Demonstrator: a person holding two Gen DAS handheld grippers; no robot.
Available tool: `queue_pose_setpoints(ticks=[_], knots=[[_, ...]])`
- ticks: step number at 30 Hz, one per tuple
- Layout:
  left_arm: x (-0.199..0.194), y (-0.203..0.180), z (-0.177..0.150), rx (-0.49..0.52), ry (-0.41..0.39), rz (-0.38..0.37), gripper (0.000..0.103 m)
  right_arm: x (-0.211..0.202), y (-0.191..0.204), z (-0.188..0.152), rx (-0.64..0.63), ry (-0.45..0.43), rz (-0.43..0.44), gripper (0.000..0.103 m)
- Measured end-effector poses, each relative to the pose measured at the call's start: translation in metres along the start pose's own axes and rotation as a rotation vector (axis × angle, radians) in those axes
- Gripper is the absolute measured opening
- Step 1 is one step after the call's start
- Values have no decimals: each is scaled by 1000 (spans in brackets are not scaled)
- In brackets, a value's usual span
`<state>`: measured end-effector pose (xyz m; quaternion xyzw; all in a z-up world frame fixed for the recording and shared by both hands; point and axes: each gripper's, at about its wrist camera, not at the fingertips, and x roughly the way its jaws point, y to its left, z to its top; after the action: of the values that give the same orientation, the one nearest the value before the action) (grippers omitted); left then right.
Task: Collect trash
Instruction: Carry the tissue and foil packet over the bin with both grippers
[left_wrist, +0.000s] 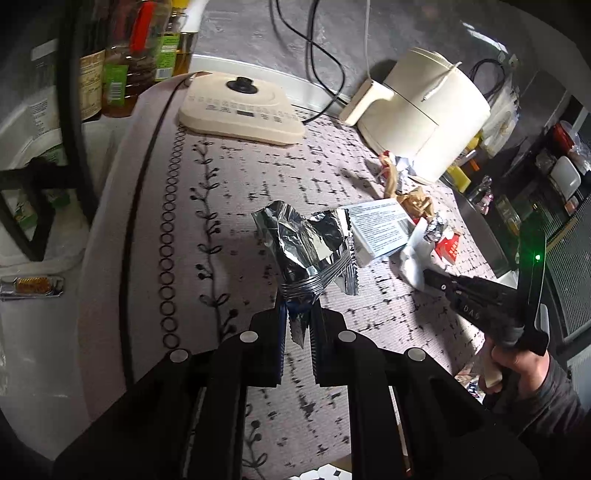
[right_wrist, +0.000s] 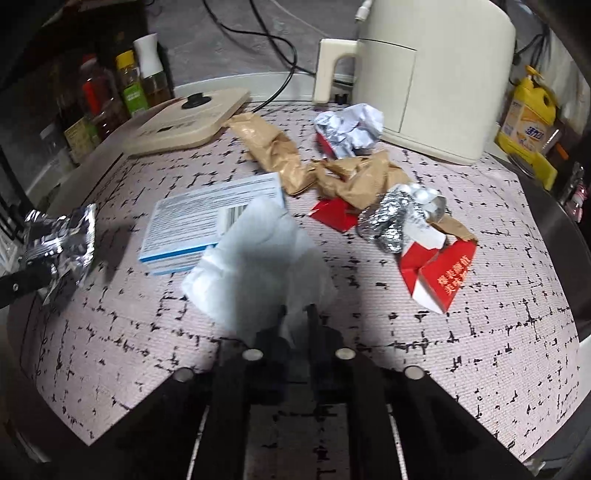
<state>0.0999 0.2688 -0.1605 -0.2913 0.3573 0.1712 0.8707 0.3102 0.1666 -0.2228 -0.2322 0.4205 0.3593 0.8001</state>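
Left gripper (left_wrist: 297, 314) clamped on foil wrapper (left_wrist: 308, 243), right gripper (right_wrist: 295, 317) clamped on white tissue (right_wrist: 258, 254); both pieces stick out ahead of fingertips.

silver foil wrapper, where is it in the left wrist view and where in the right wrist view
Left wrist view: the silver foil wrapper is at centre, pinched at its lower end by the left gripper.
Right wrist view: the same wrapper is at the far left edge, held above the table.
Shared landmark: the blue and white box lies just right of the wrapper in both views.
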Motion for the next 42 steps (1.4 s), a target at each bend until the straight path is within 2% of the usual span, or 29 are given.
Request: queue_pose_setpoints(ticks=[3,8,17,24,33,42], knots=[[3,-12,3,21,-4,-18,11,-5,-5,-3,36,24,47,4],[-1,-36,-2,46,-22,-42,12,-35,-20,-14,70,-14,80,4],[-7,-78,-30,41,-27,-89,11,-93,-50,-49,117,-37,67,4],[-6,-123,-55,76,-15,-144,11,-134,-79,-85,158,-47,32,4],[-4,-179,-95,136,33,-196,11,-172,-126,-148,255,-35,-31,4],[2,-234,-144,212,97,-229,11,-195,-178,-244,415,23,-84,5]])
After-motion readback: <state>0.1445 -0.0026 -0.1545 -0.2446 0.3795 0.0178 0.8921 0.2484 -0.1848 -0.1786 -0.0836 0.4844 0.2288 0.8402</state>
